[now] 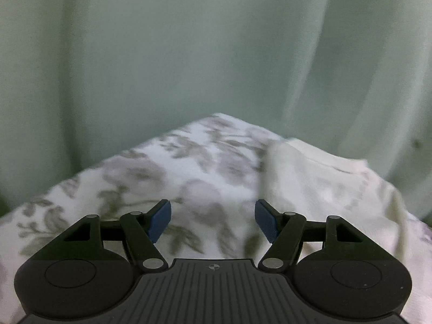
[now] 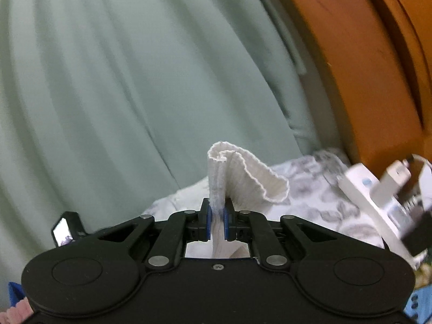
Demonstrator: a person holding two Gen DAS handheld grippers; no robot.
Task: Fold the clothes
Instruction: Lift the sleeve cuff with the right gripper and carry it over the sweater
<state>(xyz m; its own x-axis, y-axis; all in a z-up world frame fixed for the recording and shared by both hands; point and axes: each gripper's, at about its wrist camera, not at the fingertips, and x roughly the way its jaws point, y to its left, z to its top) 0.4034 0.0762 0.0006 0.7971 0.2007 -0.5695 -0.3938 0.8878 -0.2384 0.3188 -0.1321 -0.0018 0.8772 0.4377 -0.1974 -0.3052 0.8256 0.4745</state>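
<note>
The right gripper [image 2: 216, 222] is pinching the ribbed cream cuff [image 2: 243, 178] of a cream knit garment [image 1: 318, 186]; the left gripper [image 1: 213, 220] is hovering wide and empty over the grey-floral white bedspread [image 1: 162, 172], pale green curtain [image 1: 189, 48] beyond.

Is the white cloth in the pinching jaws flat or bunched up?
Bunched up. The white ribbed cloth is doubled over, its wavy edge curling above the right gripper, whose jaws are shut on it.
</note>
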